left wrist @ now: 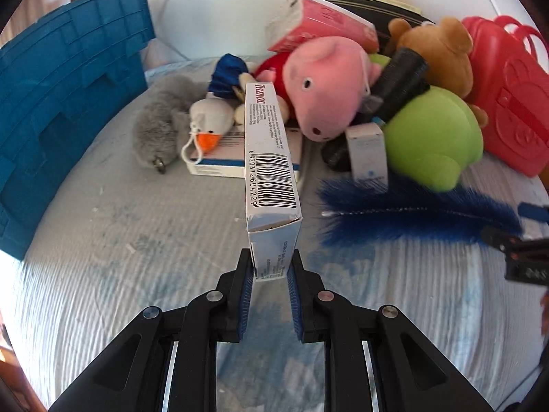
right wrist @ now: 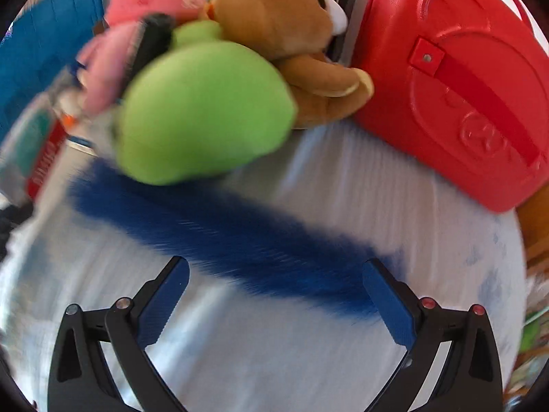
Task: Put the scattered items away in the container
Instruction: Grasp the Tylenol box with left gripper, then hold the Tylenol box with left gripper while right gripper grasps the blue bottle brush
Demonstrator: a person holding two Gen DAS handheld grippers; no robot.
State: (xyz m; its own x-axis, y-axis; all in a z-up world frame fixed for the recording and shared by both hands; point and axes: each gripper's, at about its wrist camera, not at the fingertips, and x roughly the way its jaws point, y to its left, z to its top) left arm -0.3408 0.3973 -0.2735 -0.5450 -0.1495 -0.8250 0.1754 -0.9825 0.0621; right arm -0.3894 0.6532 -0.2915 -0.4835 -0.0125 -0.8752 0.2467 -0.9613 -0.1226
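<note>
Left gripper (left wrist: 271, 271) pinching the near end of a Tylenol box (left wrist: 271, 168), held clear above the pale bedsheet (left wrist: 103, 240) and pointing toward the toy pile; carry step under way, judging by the lift. Next: swing left to the blue crate (left wrist: 61, 103) and release over its opening. Box long, white, barcode up, near flap slightly crushed. Right gripper (right wrist: 274, 292) spread wide, empty, poised over the blue feather (right wrist: 233, 237), apparently lining up its own pick beside the green plush (right wrist: 202, 110)
</note>
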